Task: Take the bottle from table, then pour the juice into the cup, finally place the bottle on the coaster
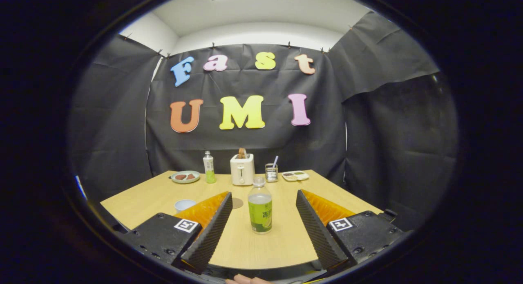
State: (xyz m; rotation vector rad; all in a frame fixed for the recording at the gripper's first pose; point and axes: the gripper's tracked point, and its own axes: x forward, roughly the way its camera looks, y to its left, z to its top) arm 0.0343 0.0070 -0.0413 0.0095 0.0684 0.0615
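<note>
A clear bottle [260,206] with a green label and pale green juice stands upright on the wooden table [282,243], between my two fingers and untouched by either. My gripper [263,198] is open wide, one finger on each side of the bottle with a gap to both. A small white cup [184,204] sits to the left, partly behind the left finger. A round brown coaster [237,202] lies on the table just past the left fingertip, partly hidden by it.
Along the far table edge stand a plate with food [185,176], a second green bottle [209,167], a white toaster [242,168], a mesh holder [271,172] and a small tray [295,175]. Black cloth walls the booth. A fingertip of a hand [247,280] shows below.
</note>
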